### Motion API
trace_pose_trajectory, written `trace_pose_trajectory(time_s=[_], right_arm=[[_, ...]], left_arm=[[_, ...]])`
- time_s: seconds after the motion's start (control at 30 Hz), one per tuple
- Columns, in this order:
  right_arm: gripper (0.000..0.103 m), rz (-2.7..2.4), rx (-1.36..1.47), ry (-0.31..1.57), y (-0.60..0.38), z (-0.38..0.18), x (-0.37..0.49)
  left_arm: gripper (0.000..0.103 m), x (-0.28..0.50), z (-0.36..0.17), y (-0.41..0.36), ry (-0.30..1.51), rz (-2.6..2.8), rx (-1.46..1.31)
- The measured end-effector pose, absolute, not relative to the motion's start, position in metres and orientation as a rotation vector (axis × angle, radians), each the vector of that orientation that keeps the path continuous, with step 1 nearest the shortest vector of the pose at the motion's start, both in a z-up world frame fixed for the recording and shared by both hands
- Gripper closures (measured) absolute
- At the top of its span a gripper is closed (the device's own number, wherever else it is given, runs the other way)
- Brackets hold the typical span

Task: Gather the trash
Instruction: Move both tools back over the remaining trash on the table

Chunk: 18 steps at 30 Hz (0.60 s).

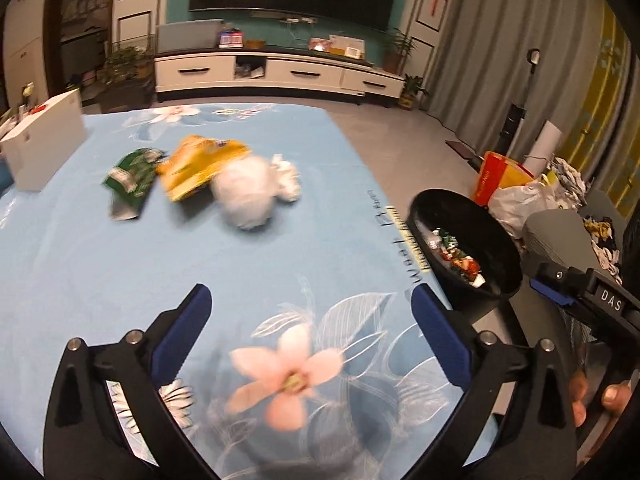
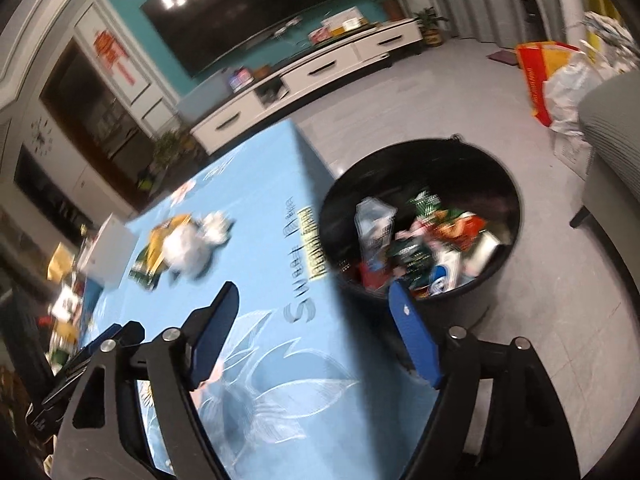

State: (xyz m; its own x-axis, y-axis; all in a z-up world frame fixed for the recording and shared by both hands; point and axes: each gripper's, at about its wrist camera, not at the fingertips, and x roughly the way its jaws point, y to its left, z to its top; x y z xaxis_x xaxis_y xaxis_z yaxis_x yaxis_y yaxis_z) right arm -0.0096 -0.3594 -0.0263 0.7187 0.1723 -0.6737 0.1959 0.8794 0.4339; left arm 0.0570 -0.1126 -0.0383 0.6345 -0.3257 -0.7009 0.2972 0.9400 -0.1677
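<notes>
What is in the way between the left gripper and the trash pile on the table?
Nothing visible. Only bare blue tablecloth lies between the open left gripper and the pile: green wrapper, yellow bag, white bundle.

Bare tablecloth (image 1: 120,280) before trash pile (image 1: 208,176)

I see three bits of trash bunched mid-table: green wrapper (image 1: 132,176), crumpled yellow bag (image 1: 196,166) touching it, white wad (image 1: 250,190) against the bag. Black bin (image 2: 496,184) on floor just beside the table edge, partly filled with mixed wrappers
</notes>
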Motion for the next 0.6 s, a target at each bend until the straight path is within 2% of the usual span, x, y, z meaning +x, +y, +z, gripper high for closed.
trace_pose_trajectory(time_s=[0.33, 0.6], right_arm=[[0.021, 0.063, 0.407, 0.85, -0.294, -0.017, 0.012], [0.021, 0.086, 0.339, 0.875, -0.258, -0.014, 0.02]], left_arm=[[0.003, 0.035, -0.039, -0.031, 0.767, -0.231, -0.156], [0.003, 0.031, -0.046, -0.002, 0.765, -0.212, -0.231]])
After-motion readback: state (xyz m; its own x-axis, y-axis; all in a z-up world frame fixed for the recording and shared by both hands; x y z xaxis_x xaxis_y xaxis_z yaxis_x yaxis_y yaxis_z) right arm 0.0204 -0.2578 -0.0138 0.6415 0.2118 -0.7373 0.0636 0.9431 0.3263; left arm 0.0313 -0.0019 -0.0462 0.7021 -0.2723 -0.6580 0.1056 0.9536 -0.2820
